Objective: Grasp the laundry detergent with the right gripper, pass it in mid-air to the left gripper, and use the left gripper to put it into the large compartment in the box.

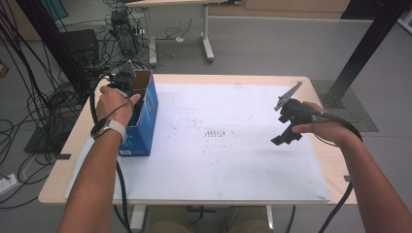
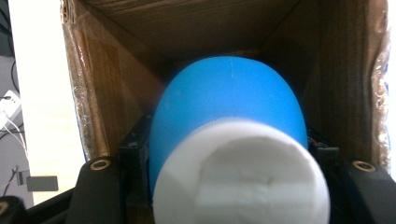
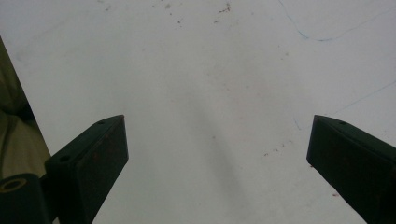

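Now keep your left hand-held gripper (image 1: 127, 81) clamped on the blue-and-white object (image 2: 233, 140) and lower it straight, clear of the cardboard walls, before letting go; it hangs inside the open blue box (image 1: 145, 121) at the counter's (image 1: 233, 78) nine o'clock edge. Your right hand-held gripper (image 3: 217, 154) stands apart, empty, at three o'clock

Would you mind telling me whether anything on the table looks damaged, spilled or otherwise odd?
Only small things: reddish-brown specks soil the white mat near its middle, and faint blue pen lines cross it. The cardboard box has rough, frayed edges at its open top. Nothing looks spilled or toppled.
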Motion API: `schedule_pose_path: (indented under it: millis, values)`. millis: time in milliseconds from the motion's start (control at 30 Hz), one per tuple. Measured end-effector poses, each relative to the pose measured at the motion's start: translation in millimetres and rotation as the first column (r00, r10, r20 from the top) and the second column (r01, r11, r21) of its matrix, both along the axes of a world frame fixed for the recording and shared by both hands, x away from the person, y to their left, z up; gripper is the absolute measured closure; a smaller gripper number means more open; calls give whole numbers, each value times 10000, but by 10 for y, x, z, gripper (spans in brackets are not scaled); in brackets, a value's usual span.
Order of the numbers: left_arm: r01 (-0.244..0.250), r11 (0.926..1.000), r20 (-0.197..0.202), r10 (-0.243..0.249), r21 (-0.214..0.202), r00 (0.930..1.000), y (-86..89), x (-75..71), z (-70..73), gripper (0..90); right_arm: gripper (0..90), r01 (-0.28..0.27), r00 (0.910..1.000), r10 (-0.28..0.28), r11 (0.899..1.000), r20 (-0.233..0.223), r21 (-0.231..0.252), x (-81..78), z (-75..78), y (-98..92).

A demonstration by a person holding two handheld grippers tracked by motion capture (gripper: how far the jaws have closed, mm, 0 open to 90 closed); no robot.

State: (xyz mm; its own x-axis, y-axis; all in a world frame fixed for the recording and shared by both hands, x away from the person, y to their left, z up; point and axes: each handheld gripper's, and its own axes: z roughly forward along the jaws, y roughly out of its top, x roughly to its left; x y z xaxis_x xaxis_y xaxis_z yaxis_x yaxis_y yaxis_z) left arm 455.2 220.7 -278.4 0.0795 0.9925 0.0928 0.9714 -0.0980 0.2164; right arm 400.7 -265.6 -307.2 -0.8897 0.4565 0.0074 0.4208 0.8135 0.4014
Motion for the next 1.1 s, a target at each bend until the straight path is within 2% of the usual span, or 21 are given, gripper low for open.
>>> schedule_pose_path:
  millis: [433,1100]
  values:
    - [38,10000,128,-39,49,9999,-1,-13,-6,372,52,9,10000,-9,10000,31,1,-9,11,-16]
    - [-1,10000,89,1,-29,10000,5,-35,-1,372,52,19,10000,-19,10000,63,-6,-32,26,-15]
